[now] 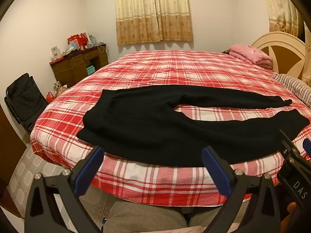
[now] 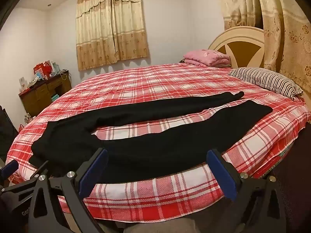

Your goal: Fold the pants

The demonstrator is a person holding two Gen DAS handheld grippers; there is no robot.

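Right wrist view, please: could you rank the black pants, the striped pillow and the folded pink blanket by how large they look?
1. black pants, clearly largest, though also nearest the camera.
2. striped pillow.
3. folded pink blanket, smallest, but farthest away, so unsure against the pillow.

We cannot resolve the clutter on the desk (image 1: 77, 60). The right gripper (image 1: 297, 145) is cut off by the left wrist view's edge. The black pants (image 2: 136, 147) show no discernible seams.

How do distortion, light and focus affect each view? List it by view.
Left wrist view: fisheye bows the plaid bed, corners vignette black, warm indoor light, black pants lose fold detail. Right wrist view: same bowing, curtain sharp, pants a flat dark shape, open right gripper slightly soft.
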